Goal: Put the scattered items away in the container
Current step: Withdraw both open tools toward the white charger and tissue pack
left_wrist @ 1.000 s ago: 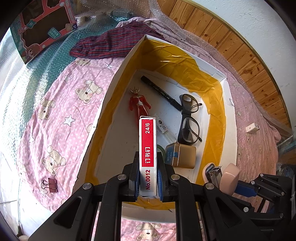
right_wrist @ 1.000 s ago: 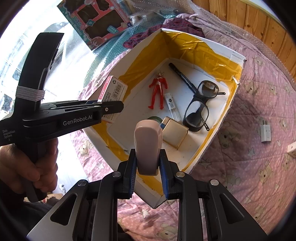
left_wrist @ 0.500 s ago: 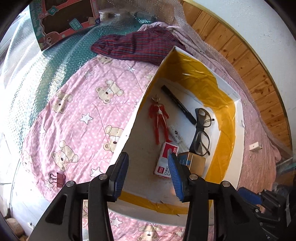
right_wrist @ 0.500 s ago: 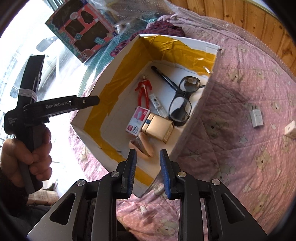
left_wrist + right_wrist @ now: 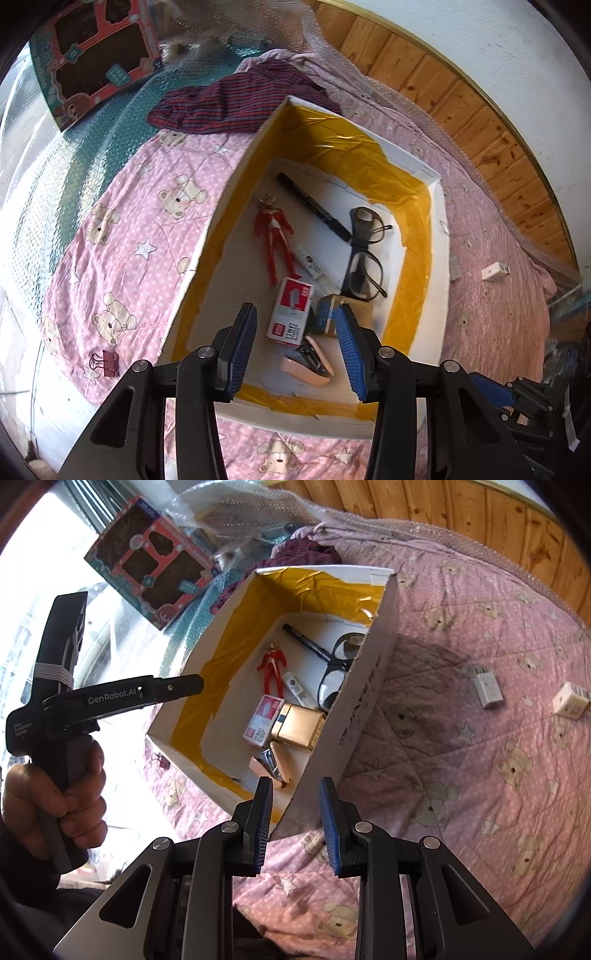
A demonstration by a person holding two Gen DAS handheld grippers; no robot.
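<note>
Yellow-lined box (image 5: 421,236) with glasses (image 5: 364,254), staple box (image 5: 291,314), stapler (image 5: 308,363)

Black plastic left tool (image 5: 295,347) with ribbed blue pads (image 5: 242,343), silver screws behind them, right tool (image 5: 295,823) built the same, white "GenRobot.AI" lettering along the left tool's side, grey elastic band wrapped round its upright rear post, black pistol grip below
</note>
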